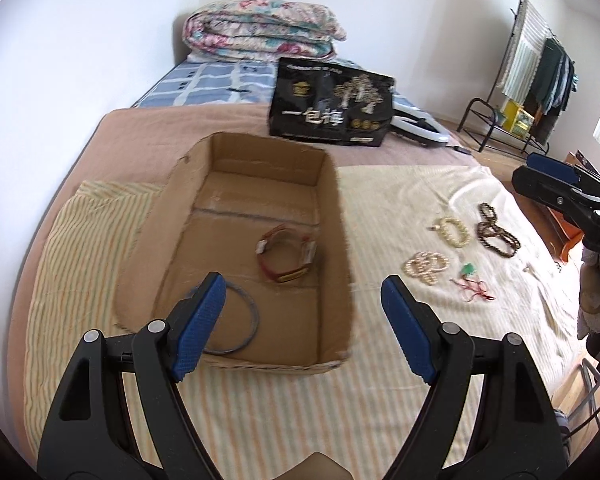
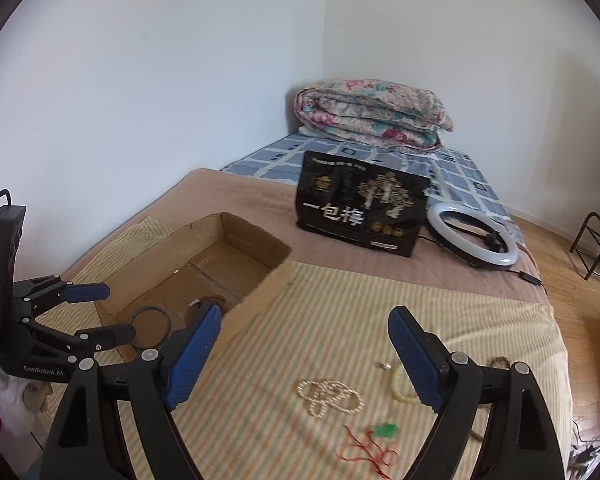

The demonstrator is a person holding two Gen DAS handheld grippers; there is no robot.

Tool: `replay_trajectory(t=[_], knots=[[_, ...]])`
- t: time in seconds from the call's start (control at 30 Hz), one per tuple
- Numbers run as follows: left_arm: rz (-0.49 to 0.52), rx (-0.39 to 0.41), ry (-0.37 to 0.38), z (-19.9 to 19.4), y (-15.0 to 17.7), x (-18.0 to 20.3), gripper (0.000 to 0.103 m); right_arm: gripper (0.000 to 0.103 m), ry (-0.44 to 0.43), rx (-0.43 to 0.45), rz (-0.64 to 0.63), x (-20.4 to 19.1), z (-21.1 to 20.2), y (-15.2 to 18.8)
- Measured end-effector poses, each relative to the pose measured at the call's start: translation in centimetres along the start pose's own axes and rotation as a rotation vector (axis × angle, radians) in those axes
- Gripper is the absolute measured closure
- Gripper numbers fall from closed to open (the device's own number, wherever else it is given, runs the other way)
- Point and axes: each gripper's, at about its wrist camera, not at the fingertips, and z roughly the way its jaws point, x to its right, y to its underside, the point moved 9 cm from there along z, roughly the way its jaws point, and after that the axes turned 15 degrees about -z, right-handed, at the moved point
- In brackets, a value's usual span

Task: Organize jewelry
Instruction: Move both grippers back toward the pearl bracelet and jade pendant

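Room: we see white walls meeting in a far corner, a wood floor at right, and a clothes rack (image 1: 540, 68) far right.
Surface: we work on a bed with a striped yellow cloth (image 1: 284, 408) near us, a brown blanket (image 1: 172, 128) beyond it, and a blue checked sheet (image 1: 208, 84) farthest.
Far items: we count one folded floral quilt (image 1: 260, 28), one black bag (image 1: 332, 104) and one ring light (image 2: 472, 236) just right of the bag.
Container: we see one open cardboard box (image 1: 340, 216) on the left of the striped cloth.
Box contents: we count two pieces, a red-strap watch (image 1: 286, 256) and a grey bangle (image 1: 236, 320) nearer us.
Loose jewelry: right of the box, we count a pearl strand (image 1: 426, 266), a cream bead bracelet (image 1: 454, 230), dark brown beads (image 1: 496, 230) and a green pendant on red cord (image 1: 470, 280), all on the cloth.
Left gripper (image 1: 304, 300): we hold it over the box's near end, jaws spread wide, nothing between them.
Right gripper (image 2: 304, 336): we hold it above the loose jewelry, jaws spread wide, grasping nothing.
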Motion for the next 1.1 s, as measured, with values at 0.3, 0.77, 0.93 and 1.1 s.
replay_trajectory(t=[0.3,0.77,0.93,1.1], knots=[[0.061,-0.018,0.060,0.9,0.8,5.7,0.021,0.016,0.059,-0.019,0.049,5.1,-3.1,4.1],[0.140,-0.078,0.103,5.1,3.2,12.3,0.021,0.016,0.075,-0.098,0.115,9.1,-3.5,11.7],[0.157,-0.115,0.095,7.5,4.3,13.2,0.022,0.016,0.034,-0.126,0.097,8.2,-2.4,13.8],[0.172,-0.155,0.081,10.0,5.4,13.6,0.025,0.016,-0.014,-0.142,0.086,7.2,-0.8,15.3]])
